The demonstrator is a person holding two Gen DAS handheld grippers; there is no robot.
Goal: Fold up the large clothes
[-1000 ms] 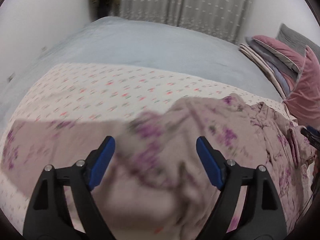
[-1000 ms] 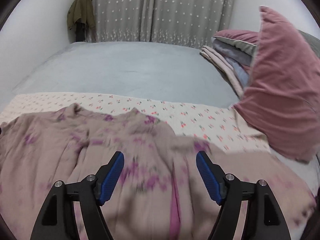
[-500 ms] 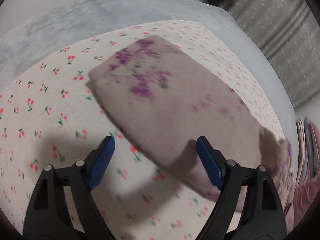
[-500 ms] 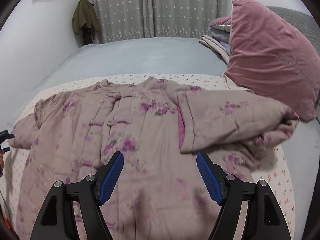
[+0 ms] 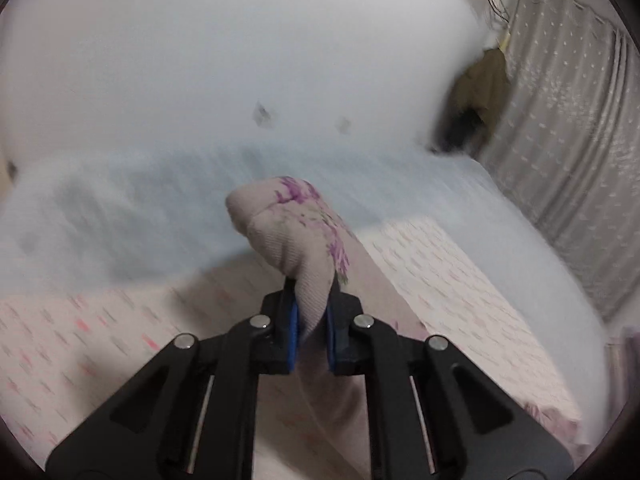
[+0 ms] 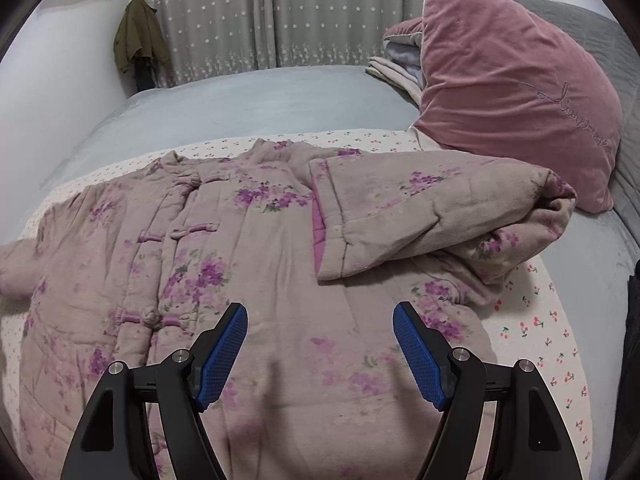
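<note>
A padded mauve jacket with purple flowers lies front up on a cherry-print sheet. One of its sleeves is folded across the chest. The other sleeve runs off to the far left. In the left wrist view my left gripper is shut on the end of that sleeve, and the cuff bulges up past the blue pads. My right gripper stands open above the jacket's lower front, with nothing between its fingers.
A pink velvet pillow leans at the right, with folded blankets behind it. A blue-grey bedspread covers the far side of the bed. Grey curtains and a hanging olive coat are at the back wall.
My left gripper swung left, rolled and shut on the sleeve end, which is now raised off the sheet. My right gripper drew back from the jacket, then stayed open and nearly still.
</note>
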